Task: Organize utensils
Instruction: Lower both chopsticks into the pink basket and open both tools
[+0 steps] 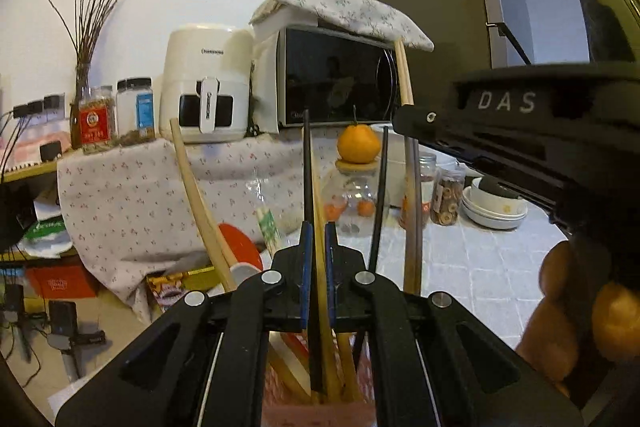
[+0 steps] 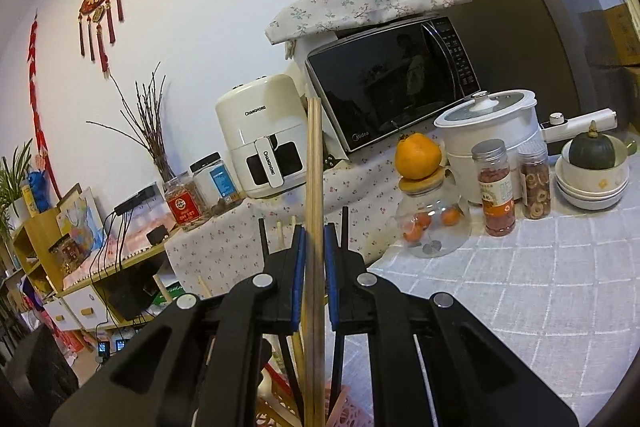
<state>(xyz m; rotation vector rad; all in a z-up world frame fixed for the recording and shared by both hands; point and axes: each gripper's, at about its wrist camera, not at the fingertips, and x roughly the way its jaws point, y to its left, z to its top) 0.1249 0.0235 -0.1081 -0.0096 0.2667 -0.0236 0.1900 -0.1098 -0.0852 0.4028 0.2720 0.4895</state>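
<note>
both grippers clamping chopsticks above the holder.

i am holding the left gripper point(image 1: 319, 247) with its jaws nearly together, pinching a black chopstick point(image 1: 307, 163) that is standing upright among wooden chopsticks point(image 1: 198, 199) in the pink holder point(image 1: 316, 415) below. i am keeping the right gripper point(image 2: 314, 247) narrowed on a pair of light wooden chopsticks point(image 2: 314, 163), upright over a pink latticed basket point(image 2: 352, 413), with the orange point(image 2: 418, 157) on its glass jar point(image 2: 432, 223) sitting beyond on the white tablecloth point(image 2: 520, 287).
</note>
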